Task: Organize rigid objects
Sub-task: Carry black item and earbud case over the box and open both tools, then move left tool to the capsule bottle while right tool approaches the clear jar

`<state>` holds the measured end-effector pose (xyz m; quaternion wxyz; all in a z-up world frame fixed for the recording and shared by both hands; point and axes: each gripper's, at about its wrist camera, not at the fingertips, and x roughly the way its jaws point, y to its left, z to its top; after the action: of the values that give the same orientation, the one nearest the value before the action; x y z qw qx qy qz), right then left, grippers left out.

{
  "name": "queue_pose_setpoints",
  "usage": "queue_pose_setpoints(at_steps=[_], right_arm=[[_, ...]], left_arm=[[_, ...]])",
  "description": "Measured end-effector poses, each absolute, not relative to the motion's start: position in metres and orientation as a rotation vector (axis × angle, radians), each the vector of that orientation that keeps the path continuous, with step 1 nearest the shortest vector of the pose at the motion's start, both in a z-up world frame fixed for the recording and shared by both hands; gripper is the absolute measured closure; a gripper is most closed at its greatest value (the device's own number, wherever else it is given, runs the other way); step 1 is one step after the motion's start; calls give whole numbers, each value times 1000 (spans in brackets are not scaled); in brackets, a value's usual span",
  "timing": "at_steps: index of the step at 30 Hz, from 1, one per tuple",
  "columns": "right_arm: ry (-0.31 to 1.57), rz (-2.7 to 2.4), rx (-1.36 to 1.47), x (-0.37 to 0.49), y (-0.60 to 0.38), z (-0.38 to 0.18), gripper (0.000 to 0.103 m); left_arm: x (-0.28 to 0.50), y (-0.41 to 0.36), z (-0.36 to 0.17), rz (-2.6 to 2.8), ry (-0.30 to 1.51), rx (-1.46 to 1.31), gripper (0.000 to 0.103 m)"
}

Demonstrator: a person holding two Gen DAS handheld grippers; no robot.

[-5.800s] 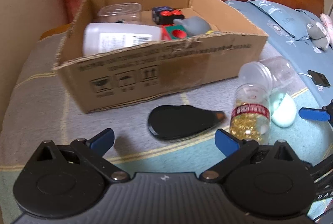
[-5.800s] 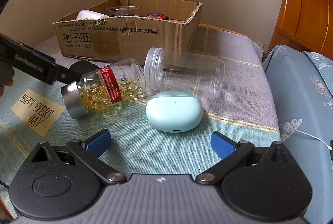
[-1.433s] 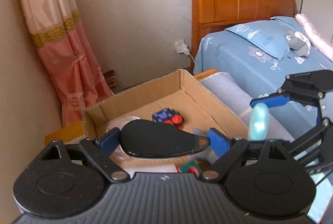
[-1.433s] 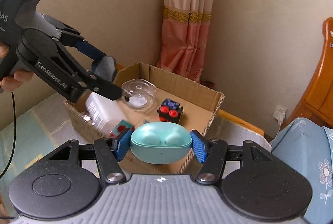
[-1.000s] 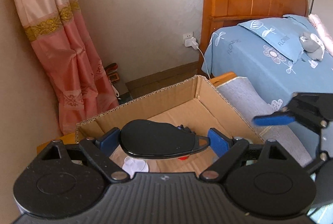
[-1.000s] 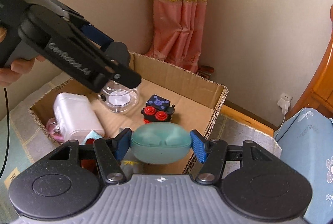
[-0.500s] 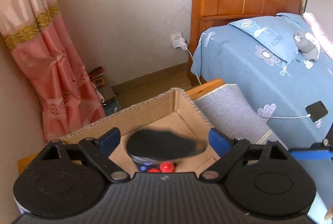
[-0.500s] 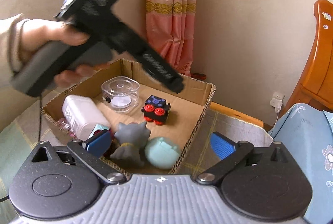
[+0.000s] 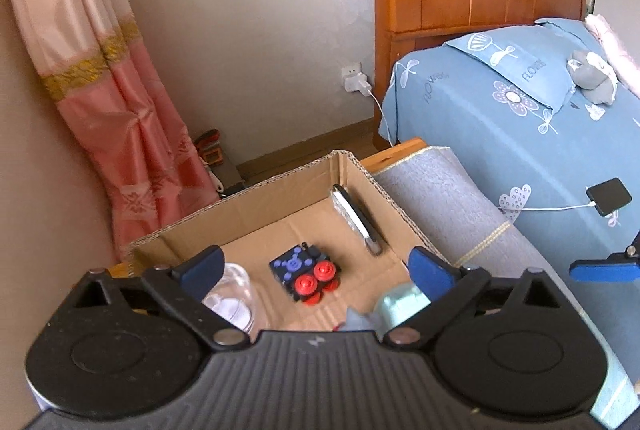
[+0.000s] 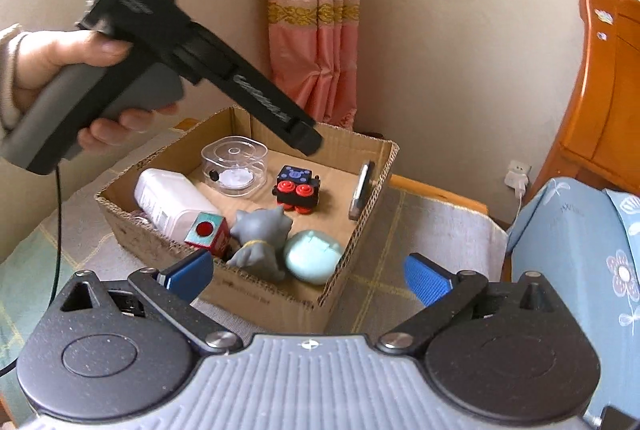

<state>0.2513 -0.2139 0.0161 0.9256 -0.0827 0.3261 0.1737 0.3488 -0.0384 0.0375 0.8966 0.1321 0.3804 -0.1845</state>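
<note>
The cardboard box (image 10: 352,254) stands on the table and holds several items. The black flat case (image 9: 357,219) leans on edge against the box's right wall; it also shows in the right wrist view (image 10: 361,189). The mint earbud case (image 10: 314,257) lies in the box's near right corner next to a grey cat figure (image 10: 260,236). My left gripper (image 9: 316,268) is open and empty above the box. My right gripper (image 10: 308,274) is open and empty in front of the box's near corner.
In the box are a white bottle (image 10: 170,202), a clear round container (image 10: 235,166), a black toy with red wheels (image 10: 298,188) and a red-dot cube (image 10: 206,230). A bed (image 9: 532,134) with a charging phone (image 9: 608,196) lies right of the table.
Both grippers opened. The black case dropped from the left gripper and now leans on the box's right wall. The mint earbud case left the right gripper and lies in the box.
</note>
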Motion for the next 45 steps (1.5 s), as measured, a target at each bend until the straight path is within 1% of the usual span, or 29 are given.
queue_pose_setpoints(at_steps=[6,10,18,23,29,37,45], right_arm=[[665,260,-178,220,-217,9,0],[693,185,-153,205,-222,-9,0],[733,28,-173,196,-215,-54,0],[768,32,-115,194,-210,-69,0],[789,91,-42,187,-196,-73,0],[816,214,-46,180,-167,-81,0],[837,170,-65,167,-183,-86,0]], left_arm=[[302,-31,47,-353,743,309,4],[268,-23,43,-327,713,328,3],[209,1,11,-249,772,272,3],[177,19,-14,-183,799,209,3],[161,33,-34,-146,813,118,3],[152,22,-46,-212,822,120,3],[146,15,-52,-234,838,112,3]])
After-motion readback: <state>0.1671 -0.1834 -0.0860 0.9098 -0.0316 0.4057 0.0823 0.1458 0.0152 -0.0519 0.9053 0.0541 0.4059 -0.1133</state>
